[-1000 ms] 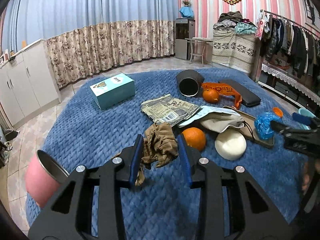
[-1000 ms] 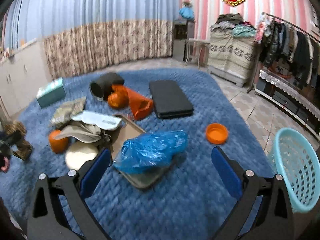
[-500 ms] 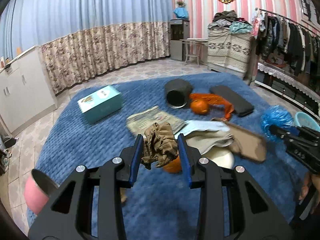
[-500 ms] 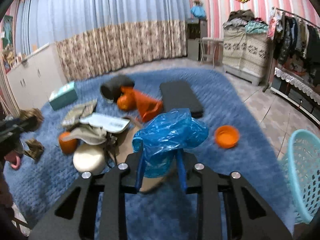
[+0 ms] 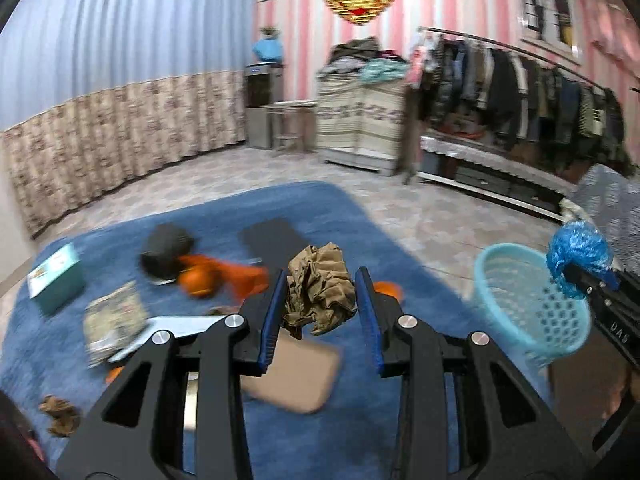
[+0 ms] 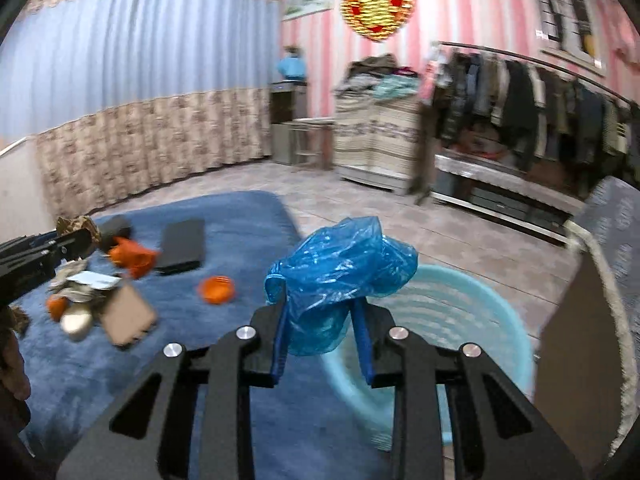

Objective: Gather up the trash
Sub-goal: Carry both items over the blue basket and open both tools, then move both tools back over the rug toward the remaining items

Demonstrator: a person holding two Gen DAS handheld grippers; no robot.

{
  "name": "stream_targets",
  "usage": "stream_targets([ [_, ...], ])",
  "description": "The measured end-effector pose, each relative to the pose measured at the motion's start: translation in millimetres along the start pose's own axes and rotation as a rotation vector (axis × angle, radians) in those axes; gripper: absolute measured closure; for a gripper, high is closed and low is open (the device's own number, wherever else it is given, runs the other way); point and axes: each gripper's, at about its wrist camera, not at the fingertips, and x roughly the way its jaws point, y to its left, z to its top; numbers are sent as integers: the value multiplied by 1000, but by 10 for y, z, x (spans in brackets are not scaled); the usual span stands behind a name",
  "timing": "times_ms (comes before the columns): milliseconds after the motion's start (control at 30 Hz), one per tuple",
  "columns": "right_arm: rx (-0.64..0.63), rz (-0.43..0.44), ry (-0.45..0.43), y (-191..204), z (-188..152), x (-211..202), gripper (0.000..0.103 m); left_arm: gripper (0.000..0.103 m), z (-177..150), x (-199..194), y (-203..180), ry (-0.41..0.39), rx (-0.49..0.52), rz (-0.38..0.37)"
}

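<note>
crumpled brown paper wad pinched in left gripper over rug, right gripper clamping blue plastic bag above basket rim

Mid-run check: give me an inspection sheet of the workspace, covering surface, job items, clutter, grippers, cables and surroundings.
Surface: blue rug over tiled floor, littered.
Job's things: crumpled brown paper and blue plastic bag, both lifted; light blue basket stands off the rug's edge.
Clutter: teal box, black flat case, orange lid, tan board, small brown scrap.
Grippers: left gripper shut on the brown paper; right gripper shut on the blue bag, in front of the basket.
Cables: nothing seen.
Surroundings: curtains, clothes rack, striped pink wall.
</note>
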Motion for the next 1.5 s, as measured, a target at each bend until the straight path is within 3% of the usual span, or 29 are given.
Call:
stream_targets([
  [300,112,-136,34,-783,-113,27,74,69,93,266,-977,10,83,-166],
  [633,182,-192,69,-1143,-284,181,74,69,52,622,-1760,34,155,-306],
  [1033,225,-212,106,-1352,-402,289,74,68,-28,1126,-2192,102,221,-345],
  [1133,228,-212,105,-1378,-390,312,74,59,-4,1172,-2254,104,229,-342],
  [1167,226,-213,104,-1376,-389,314,74,49,10,1181,-2247,107,228,-341],
  [1267,226,-213,107,-1387,-388,326,74,30,73,1160,-2201,90,209,-331],
  [1367,231,-213,113,-1401,-382,362,74,19,133,1111,-2124,57,200,-301],
  [1500,221,-210,114,-1365,-376,393,74,13,209,1076,-1968,34,175,-254],
])
